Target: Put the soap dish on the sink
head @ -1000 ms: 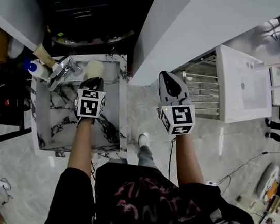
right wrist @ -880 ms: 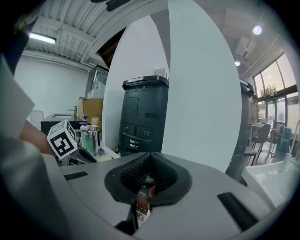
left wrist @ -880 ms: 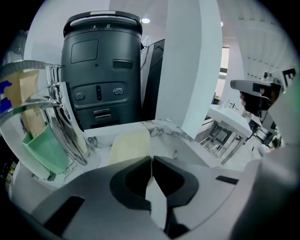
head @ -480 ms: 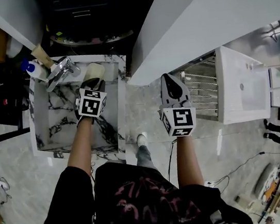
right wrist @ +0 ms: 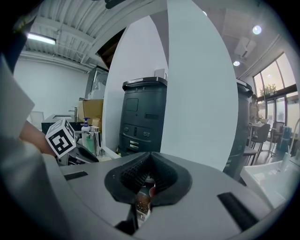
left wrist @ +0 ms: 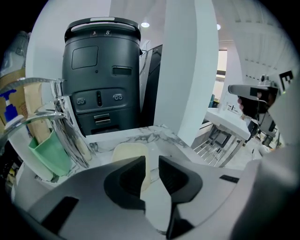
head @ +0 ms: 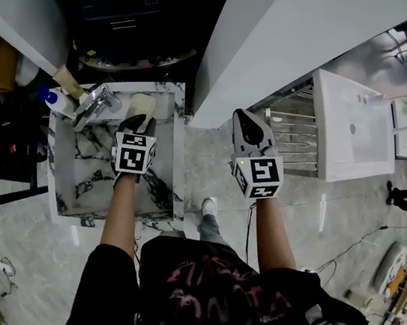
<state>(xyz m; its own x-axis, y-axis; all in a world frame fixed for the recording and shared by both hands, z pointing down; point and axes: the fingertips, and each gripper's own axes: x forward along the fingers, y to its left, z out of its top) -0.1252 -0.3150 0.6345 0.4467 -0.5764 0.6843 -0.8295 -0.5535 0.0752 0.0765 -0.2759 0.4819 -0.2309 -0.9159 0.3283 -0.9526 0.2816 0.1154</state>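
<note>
The cream soap dish (head: 141, 104) lies on the back right ledge of the marble sink (head: 178, 146). My left gripper (head: 136, 120) hovers over the basin just in front of it. In the left gripper view the dish (left wrist: 129, 152) shows past the left jaw, with its right edge reaching into the narrow gap of my left gripper (left wrist: 152, 161). The jaws stand slightly apart and do not clamp it. My right gripper (head: 246, 116) hangs over the floor right of the sink. Its jaws meet, with nothing in them (right wrist: 150, 157).
A chrome faucet (head: 92, 102) and a blue pump bottle (head: 54, 99) stand at the sink's back left, with a green cup (left wrist: 47, 152) beside them. A tall white panel (head: 303, 14) rises right of the sink. A metal rack (head: 294, 137) and a white basin unit (head: 353, 124) lie farther right.
The left gripper stays at the soap dish over the sink's back right corner, with only a slight shift of the view. The right gripper has hardly moved.
</note>
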